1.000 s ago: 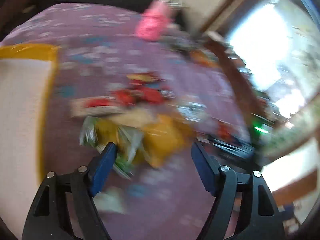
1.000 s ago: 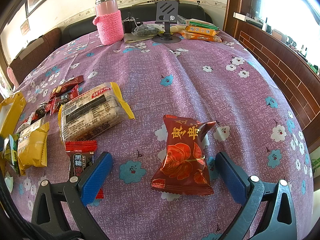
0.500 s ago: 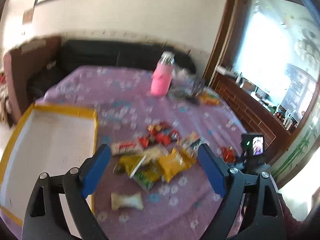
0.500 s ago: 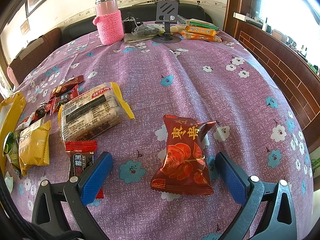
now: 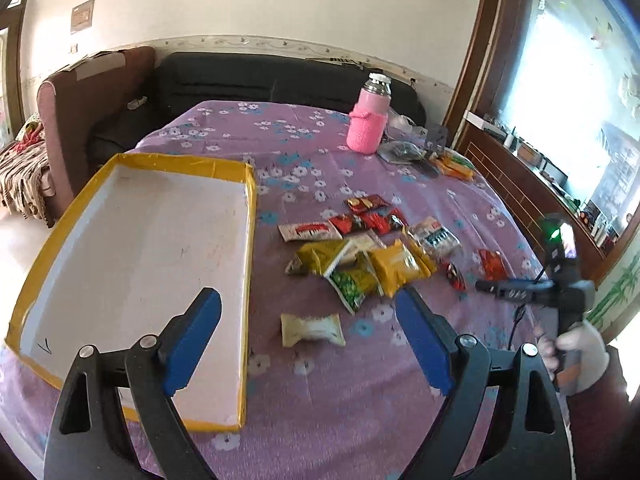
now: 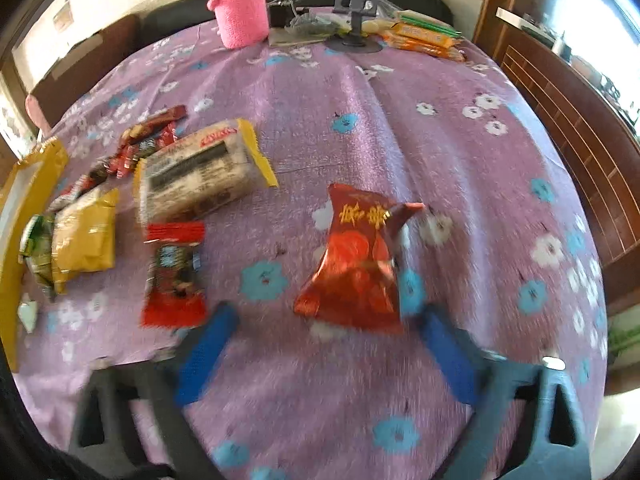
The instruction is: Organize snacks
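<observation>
Right gripper [image 6: 326, 354], jaws spread, now blurring, drawing back from red foil snack packet [image 6: 354, 264] lying on purple floral tablecloth [image 6: 460, 152]; am repositioning. Left gripper [image 5: 308, 338] spread, empty, steadying high over yellow-rimmed white tray [image 5: 52, 236]; nothing sorted yet.

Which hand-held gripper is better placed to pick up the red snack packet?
Right. The right hand-held gripper is open with the red snack packet just ahead between its fingers; the left hand-held gripper is raised, facing the cream packet.
</observation>
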The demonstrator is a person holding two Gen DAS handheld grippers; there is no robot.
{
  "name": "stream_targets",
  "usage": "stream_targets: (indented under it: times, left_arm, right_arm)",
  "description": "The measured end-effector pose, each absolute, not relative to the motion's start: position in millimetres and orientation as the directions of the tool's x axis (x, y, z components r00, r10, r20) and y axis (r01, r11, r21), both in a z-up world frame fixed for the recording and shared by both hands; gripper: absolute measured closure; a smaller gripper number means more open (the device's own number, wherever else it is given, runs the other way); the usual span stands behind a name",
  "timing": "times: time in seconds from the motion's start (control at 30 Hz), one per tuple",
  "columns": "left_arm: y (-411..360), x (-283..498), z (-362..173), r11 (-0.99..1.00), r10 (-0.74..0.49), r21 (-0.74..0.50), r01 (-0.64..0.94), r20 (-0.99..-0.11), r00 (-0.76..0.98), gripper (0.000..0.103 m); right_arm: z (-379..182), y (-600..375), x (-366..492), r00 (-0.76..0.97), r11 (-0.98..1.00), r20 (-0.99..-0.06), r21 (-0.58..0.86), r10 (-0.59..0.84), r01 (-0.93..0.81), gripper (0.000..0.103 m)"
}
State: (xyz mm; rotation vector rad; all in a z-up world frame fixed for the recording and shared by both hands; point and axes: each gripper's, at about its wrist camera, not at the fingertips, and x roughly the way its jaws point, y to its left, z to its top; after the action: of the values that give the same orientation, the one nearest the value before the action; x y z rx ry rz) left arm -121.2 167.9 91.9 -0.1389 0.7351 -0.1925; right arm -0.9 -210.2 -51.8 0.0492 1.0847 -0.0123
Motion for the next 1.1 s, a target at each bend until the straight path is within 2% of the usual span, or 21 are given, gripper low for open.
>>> stream_targets:
  times: [0.17, 0.27, 0.33, 0.4, 0.47, 0.5, 0.57, 0.6, 0.83, 0.9, 1.0, 1.1]
  left_arm:
    - [164.9, -124.3, 80.0, 0.966, -0.253, -0.214, 0.145, -0.664, 0.703, 0.013]
    - [163.5, -129.0, 77.9, 0.963, -0.265, -0.221, 0.156, -0.665, 0.698, 0.013]
    - [163.5, -132.0, 77.6, 0.962, -0.269, -0.221, 0.16, -0.665, 0.697, 0.013]
    - [164.8, -134.5, 76.6, 0.961, -0.272, -0.224, 0.162, -0.666, 0.694, 0.013]
    - [165.4, -135.0, 75.3, 0.96, -0.274, -0.23, 0.159, -0.67, 0.69, 0.013]
    - [165.5, -135.4, 74.8, 0.96, -0.275, -0.232, 0.158, -0.671, 0.688, 0.013]
    - [165.4, -135.9, 74.6, 0.96, -0.276, -0.231, 0.16, -0.673, 0.686, 0.013]
    - [165.3, -136.5, 74.8, 0.96, -0.276, -0.228, 0.163, -0.674, 0.685, 0.013]
    - [163.4, -131.7, 70.1, 0.95, -0.311, -0.237, 0.203, -0.675, 0.669, 0.013]
    - [158.1, -130.1, 66.6, 0.946, -0.325, -0.241, 0.218, -0.678, 0.66, 0.013]
    - [150.4, -129.0, 62.9, 0.941, -0.337, -0.24, 0.237, -0.685, 0.646, 0.013]
    - [144.9, -128.3, 61.8, 0.941, -0.338, -0.231, 0.248, -0.69, 0.64, 0.013]
  right_arm:
    - [-14.6, -166.5, -11.3, 0.543, 0.98, -0.816, 0.157, 0.198, -0.122, 0.021]
    - [-8.0, -128.2, 2.0, 0.544, 0.965, -0.802, 0.157, 0.249, -0.21, 0.027]
    - [-9.8, -110.2, 12.7, 0.536, 0.958, -0.802, 0.156, 0.264, -0.239, 0.04]
    - [-13.5, -89.6, 35.2, 0.512, 0.953, -0.81, 0.18, 0.285, -0.245, 0.048]
    - [-20.3, -77.1, 53.5, 0.493, 0.95, -0.819, 0.192, 0.294, -0.247, 0.049]
    - [-25.2, -71.8, 59.6, 0.488, 0.953, -0.826, 0.179, 0.281, -0.244, 0.052]
    - [-37.8, -62.0, 72.7, 0.457, 0.957, -0.851, 0.161, 0.259, -0.242, 0.067]
    - [-42.8, -58.3, 74.1, 0.44, 0.955, -0.86, 0.159, 0.259, -0.251, 0.068]
    - [-42.5, -67.1, 27.1, 0.286, 0.897, -0.907, 0.178, 0.309, -0.404, 0.068]
    - [-34.6, -80.0, 15.1, 0.296, 0.9, -0.898, 0.199, 0.326, -0.389, 0.066]
    - [-22.9, -104.0, -4.2, 0.339, 0.897, -0.859, 0.259, 0.384, -0.359, 0.039]
    - [-24.0, -110.2, -25.2, 0.347, 0.878, -0.838, 0.283, 0.422, -0.385, 0.036]
